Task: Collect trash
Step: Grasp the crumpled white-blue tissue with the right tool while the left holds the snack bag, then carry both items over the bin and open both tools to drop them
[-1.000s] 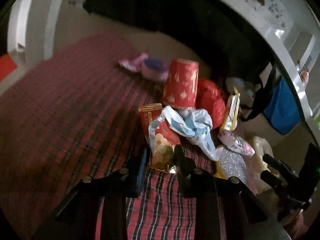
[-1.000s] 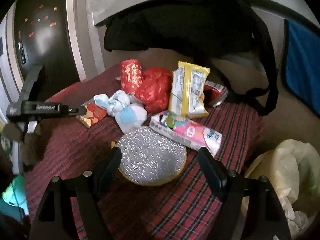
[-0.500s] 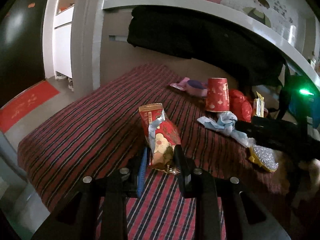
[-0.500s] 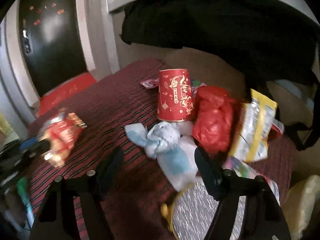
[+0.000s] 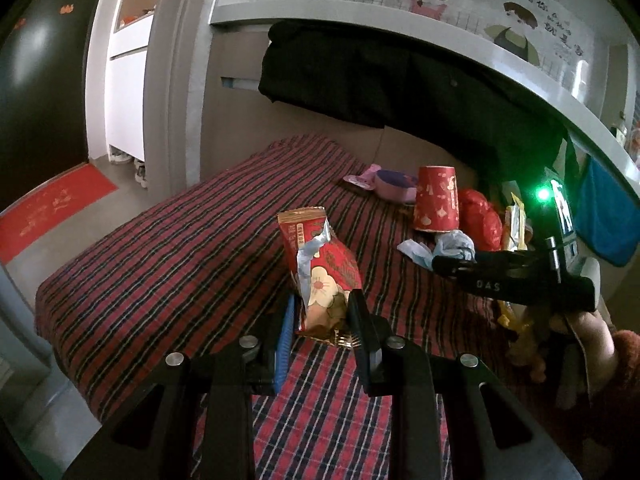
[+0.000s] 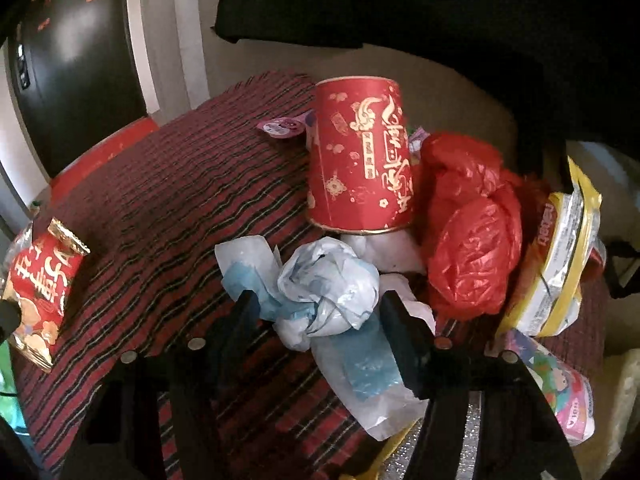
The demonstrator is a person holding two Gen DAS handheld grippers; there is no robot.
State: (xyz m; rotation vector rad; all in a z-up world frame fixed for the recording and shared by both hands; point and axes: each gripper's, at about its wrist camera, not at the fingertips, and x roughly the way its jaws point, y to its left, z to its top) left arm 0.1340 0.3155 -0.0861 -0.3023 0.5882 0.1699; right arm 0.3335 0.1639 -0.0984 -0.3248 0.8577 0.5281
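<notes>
My left gripper (image 5: 320,314) is shut on a red snack wrapper (image 5: 320,268), which stands upright above the red plaid cloth (image 5: 180,264); the same wrapper (image 6: 40,284) shows at the left edge of the right wrist view. My right gripper (image 6: 320,314) points down at a crumpled white and blue plastic bag (image 6: 328,292). Its jaws are closing, with the bag between them and the pads close to its sides. From the left wrist view the right gripper (image 5: 448,262) reaches into the trash pile from the right.
Behind the bag an upside-down red paper cup (image 6: 360,160) stands beside a red plastic bag (image 6: 472,236), a yellow wrapper (image 6: 560,264) and a pink pack (image 6: 560,392). A silver glitter disc (image 6: 460,440) lies under my right gripper. A black garment (image 5: 360,76) hangs behind.
My left gripper has drawn the red wrapper left, away from the pile. My right gripper has moved from over the silver disc forward to the crumpled bag, and its jaws have narrowed.
</notes>
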